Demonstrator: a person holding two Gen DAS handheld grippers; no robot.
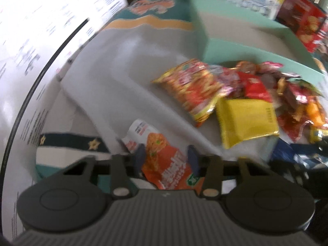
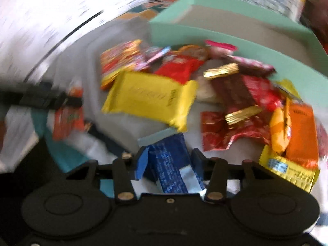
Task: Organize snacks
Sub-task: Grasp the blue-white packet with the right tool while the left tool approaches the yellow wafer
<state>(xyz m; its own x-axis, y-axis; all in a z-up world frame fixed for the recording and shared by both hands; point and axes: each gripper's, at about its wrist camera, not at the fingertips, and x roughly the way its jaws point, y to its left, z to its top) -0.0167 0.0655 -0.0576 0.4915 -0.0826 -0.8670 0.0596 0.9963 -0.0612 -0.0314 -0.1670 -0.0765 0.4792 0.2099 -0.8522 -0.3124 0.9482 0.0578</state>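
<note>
Left gripper [image 1: 167, 160] jaws pinch the orange packet [image 1: 170, 168]; right gripper [image 2: 169, 165] jaws pinch the blue packet [image 2: 170, 172], snack pile [image 2: 184, 86] at twelve o'clock; lift both gently, grip firm

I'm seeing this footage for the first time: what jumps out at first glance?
A bright heap of snack packets fills the mint-edged tray, with a big yellow packet at its near side. Up close, the left gripper has an orange packet between its fingers, and the right gripper a blue packet.
</note>
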